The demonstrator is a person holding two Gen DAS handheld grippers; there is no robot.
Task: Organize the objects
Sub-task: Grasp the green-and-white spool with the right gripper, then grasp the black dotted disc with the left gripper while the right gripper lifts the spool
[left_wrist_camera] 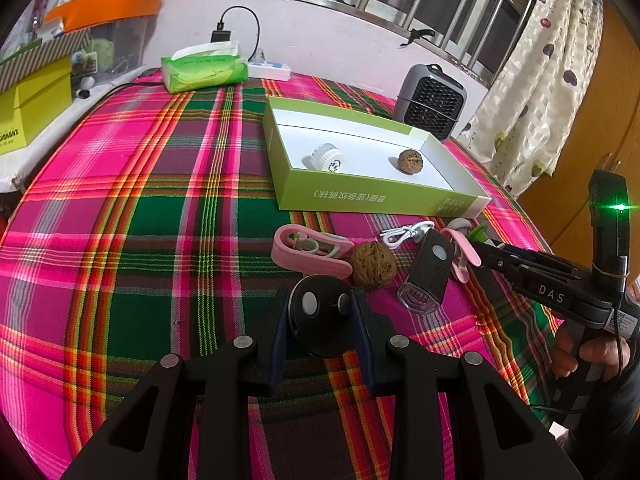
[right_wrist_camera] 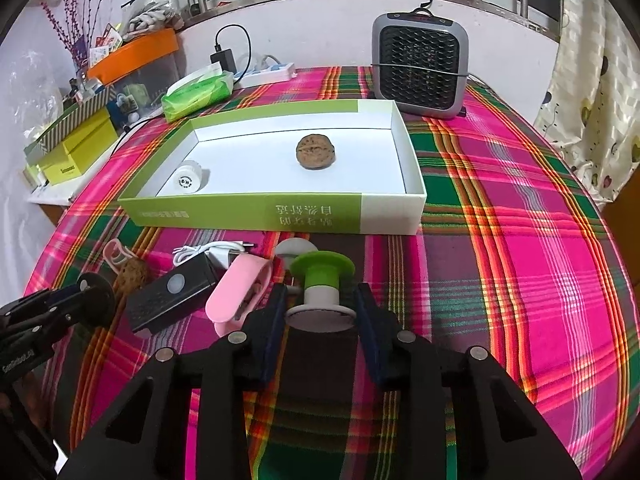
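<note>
- A shallow green box [right_wrist_camera: 248, 216] with a white inside sits on the plaid tablecloth [right_wrist_camera: 520, 220], across the middle of the right wrist view.
- Inside it, a walnut [right_wrist_camera: 316, 151] lies near the centre and a small white cap [right_wrist_camera: 188, 178] lies on its side at the left end, well apart.
- In front of the box, in the lower middle of that view, stands a green-and-white spool-shaped piece [right_wrist_camera: 322, 288] on a round white base.
- The right gripper [right_wrist_camera: 322, 316] has one pad on each side of that base; whether the pads press on it cannot be told.
- Just left of it lie a pink clip [right_wrist_camera: 236, 296], a black bike light [right_wrist_camera: 172, 296] and a coiled white cable [right_wrist_camera: 208, 250].
- In the left wrist view, lower centre, the left gripper [left_wrist_camera: 322, 314] is clamped on a round black disc [left_wrist_camera: 320, 312].
- Just beyond the disc lie a second walnut [left_wrist_camera: 374, 265] and a pink clip case [left_wrist_camera: 308, 252].
- At the back of the table stand a grey fan heater [right_wrist_camera: 420, 68] and a green tissue pack [right_wrist_camera: 198, 94].
</note>
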